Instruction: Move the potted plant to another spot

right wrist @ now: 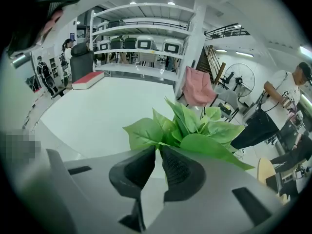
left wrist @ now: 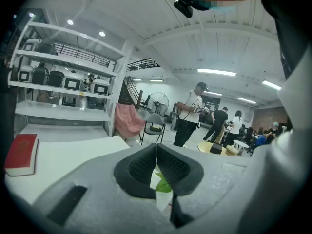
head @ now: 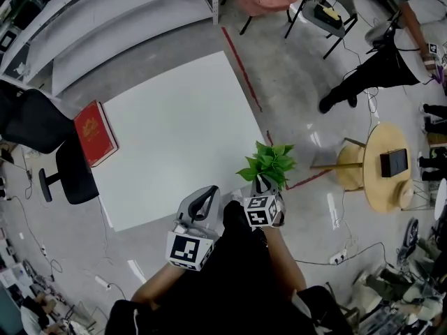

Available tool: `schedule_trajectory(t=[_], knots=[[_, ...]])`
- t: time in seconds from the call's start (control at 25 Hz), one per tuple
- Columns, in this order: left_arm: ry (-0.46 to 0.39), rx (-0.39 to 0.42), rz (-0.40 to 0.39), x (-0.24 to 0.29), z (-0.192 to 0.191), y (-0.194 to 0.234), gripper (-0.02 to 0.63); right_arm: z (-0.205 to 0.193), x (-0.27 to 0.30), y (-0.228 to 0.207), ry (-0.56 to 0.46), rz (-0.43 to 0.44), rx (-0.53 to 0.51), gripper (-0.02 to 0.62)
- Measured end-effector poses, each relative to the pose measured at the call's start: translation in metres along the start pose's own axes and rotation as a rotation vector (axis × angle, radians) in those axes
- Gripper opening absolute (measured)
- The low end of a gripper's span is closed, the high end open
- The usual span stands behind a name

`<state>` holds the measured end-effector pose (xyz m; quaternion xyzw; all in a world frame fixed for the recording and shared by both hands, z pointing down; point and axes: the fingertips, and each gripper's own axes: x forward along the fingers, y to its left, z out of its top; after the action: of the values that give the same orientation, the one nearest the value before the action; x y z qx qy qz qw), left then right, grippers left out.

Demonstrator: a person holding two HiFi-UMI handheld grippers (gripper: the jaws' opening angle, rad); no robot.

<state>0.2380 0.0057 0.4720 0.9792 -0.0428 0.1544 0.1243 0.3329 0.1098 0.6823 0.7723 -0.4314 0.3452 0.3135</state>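
The plant [head: 269, 162] sits straight ahead of the right tongs [head: 264, 185], its leaves fanning out right at their tips. Those jaws are drawn in to a thin slit at the base of the greenery, so I judge they have hold of it. The pot itself is hidden behind them. The stems rise roughly in line with the tongs.

The left tongs [head: 206, 195] hang just beside, a little nearer the person. Their jaws are pressed together at the tips with nothing between them.

Both sit at the near right corner of the white table [head: 174, 117]; I cannot tell whether the pot rests on it. The tabletop beyond the tongs lies open, with only a red book [head: 94, 132] at its far left edge. White shelves [head: 105, 26] stand past the table, and a round wooden table [head: 377, 187] is well off to the right.
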Motion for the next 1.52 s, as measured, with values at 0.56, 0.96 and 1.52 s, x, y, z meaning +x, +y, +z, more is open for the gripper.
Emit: schedule_trajectory(t=[0.56,0.96,1.52], knots=[[-0.005,-0.012,0.028,0.005,0.000,0.001,0.018,-0.016,0.016,-0.003,0.067,0.013,-0.087,0.015],[-0.015,-0.020,0.065,0.003,0.002,-0.003,0.018,-0.017,0.019,-0.003,0.080,0.035,-0.161,0.015],[-0.046,-0.039,0.141,-0.014,-0.001,0.001,0.018,-0.018,0.024,0.000,0.084,0.066,-0.284,0.015]])
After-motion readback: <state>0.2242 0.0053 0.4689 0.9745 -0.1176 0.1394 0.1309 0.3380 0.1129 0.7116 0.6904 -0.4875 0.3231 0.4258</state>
